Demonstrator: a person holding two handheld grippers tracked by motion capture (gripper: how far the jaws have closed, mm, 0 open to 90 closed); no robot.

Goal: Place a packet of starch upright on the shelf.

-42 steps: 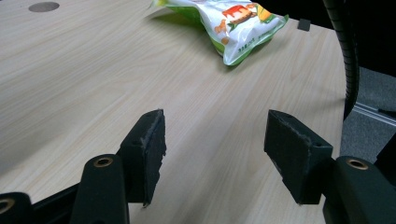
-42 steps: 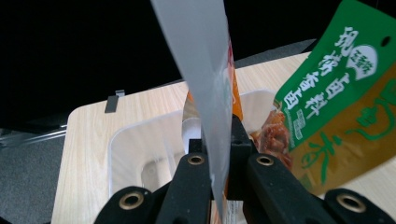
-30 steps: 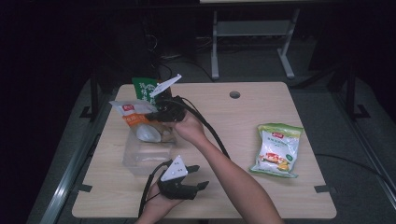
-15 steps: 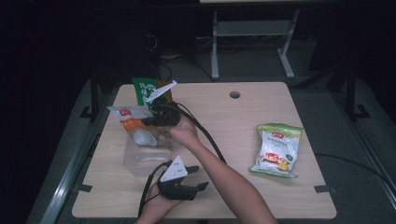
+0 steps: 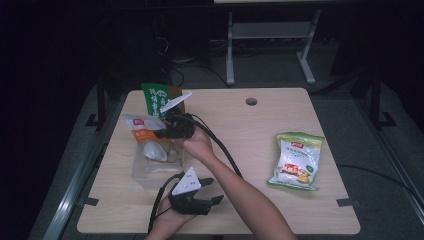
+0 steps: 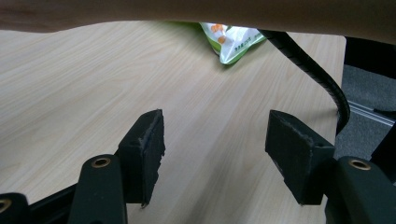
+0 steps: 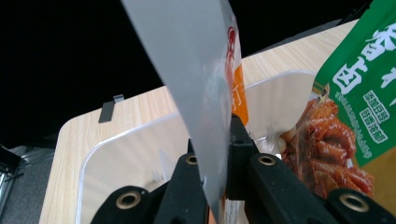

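Right gripper [image 5: 161,133]: pinching an orange-and-white snack packet [image 7: 205,93] above the clear plastic bin [image 5: 145,172].
Left gripper [image 5: 212,191]: spread (nothing between), six o'clock of the bin.

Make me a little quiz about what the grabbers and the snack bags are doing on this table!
1. True or false: the right gripper is shut on the orange-and-white snack packet.
2. What does that packet hang over? A) the clear plastic bin B) the floor C) the green chip bag
3. Fill in: the left gripper has its jaws ____ over bare table, holding nothing.

Key:
1. True; the right gripper view shows the jaws pinching the packet's edge.
2. A; the bin sits under it, with the green pouch beside it.
3. open
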